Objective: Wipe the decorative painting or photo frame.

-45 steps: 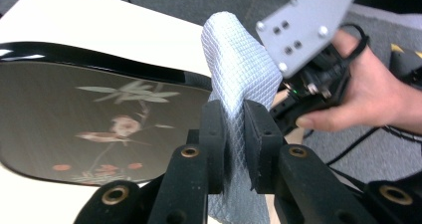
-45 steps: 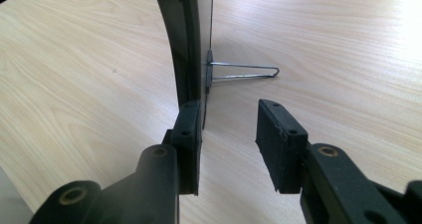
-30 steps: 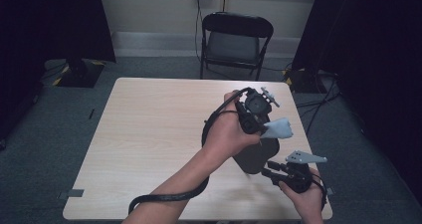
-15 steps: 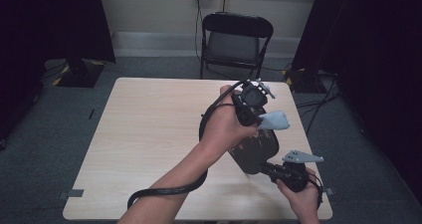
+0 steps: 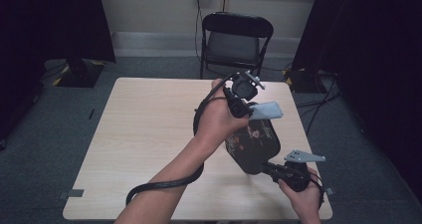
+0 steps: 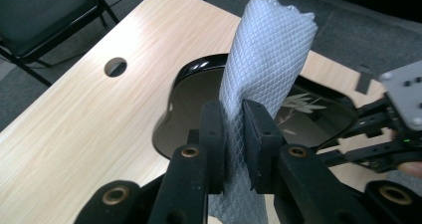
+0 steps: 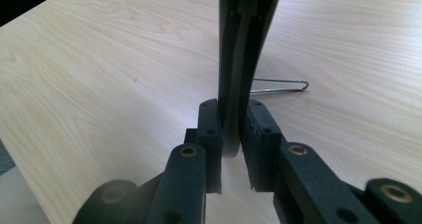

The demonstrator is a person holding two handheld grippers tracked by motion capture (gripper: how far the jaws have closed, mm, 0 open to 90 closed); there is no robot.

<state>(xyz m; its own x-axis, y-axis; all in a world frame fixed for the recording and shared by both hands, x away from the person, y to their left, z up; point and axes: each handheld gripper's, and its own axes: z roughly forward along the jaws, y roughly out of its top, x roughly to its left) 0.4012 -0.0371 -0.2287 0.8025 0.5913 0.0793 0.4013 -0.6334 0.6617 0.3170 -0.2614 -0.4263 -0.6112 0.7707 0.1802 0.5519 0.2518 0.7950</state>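
Note:
A glossy black tray (image 5: pixel 251 145) with a pale print stands tilted above the table's right side. My right gripper (image 5: pixel 267 167) is shut on its near lower edge; in the right gripper view (image 7: pixel 231 120) the tray's thin rim (image 7: pixel 243 40) rises straight up between the pads. My left gripper (image 5: pixel 250 110) hovers over the tray's far end, shut on a folded grey quilted cloth (image 5: pixel 267 110). In the left gripper view the cloth (image 6: pixel 268 50) stands up from between the jaws (image 6: pixel 234 115) above the tray's shiny face (image 6: pixel 199 97), with the right gripper (image 6: pixel 370 132) at the tray's far edge.
The light wooden table (image 5: pixel 149 134) has a round cable hole (image 6: pixel 115 66) near its far edge. A bent metal wire (image 7: pixel 279 86) lies on the table behind the tray. A black folding chair (image 5: pixel 234 40) stands beyond the table. A black cable (image 5: pixel 164 184) trails from the left gripper.
The tray has tipped up into fuller view with the right gripper closed on its edge. The left hand with the cloth has shifted a little toward the far side.

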